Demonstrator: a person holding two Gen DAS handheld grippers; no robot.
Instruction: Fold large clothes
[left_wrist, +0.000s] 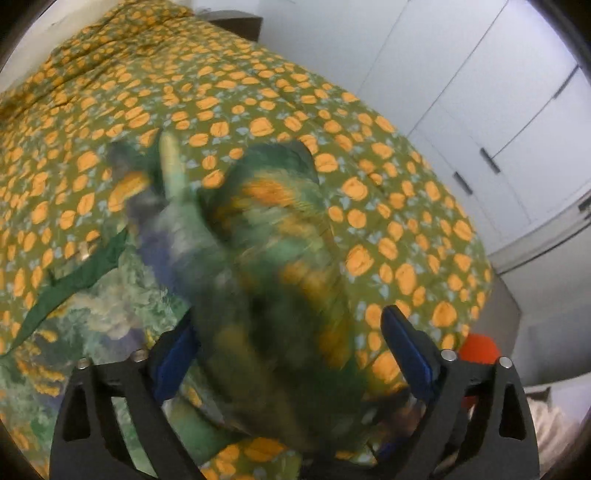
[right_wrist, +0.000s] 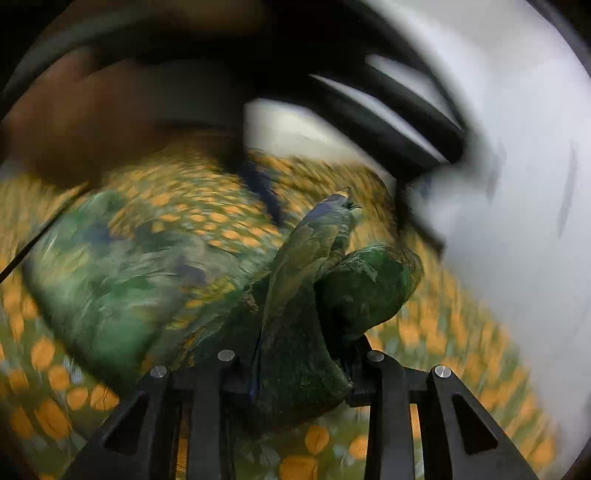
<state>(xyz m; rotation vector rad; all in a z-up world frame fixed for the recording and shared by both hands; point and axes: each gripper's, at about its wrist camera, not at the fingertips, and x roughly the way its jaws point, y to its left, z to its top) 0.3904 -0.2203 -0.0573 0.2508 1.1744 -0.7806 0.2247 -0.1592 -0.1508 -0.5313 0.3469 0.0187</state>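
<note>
Gripping a bunched green garment above the bed, the right gripper is pinching its fold, while the left gripper is gaping around cloth hanging between its fingers.

Two grippers are in view, one per wrist camera: the left gripper and the right gripper. Each shows two black fingers. One green patterned garment is there, a single piece of cloth seen from both cameras. One bed carries it, under one orange-flowered cover. Three dark handles can be counted on the white cupboard doors. One red object sits beside the bed.
</note>
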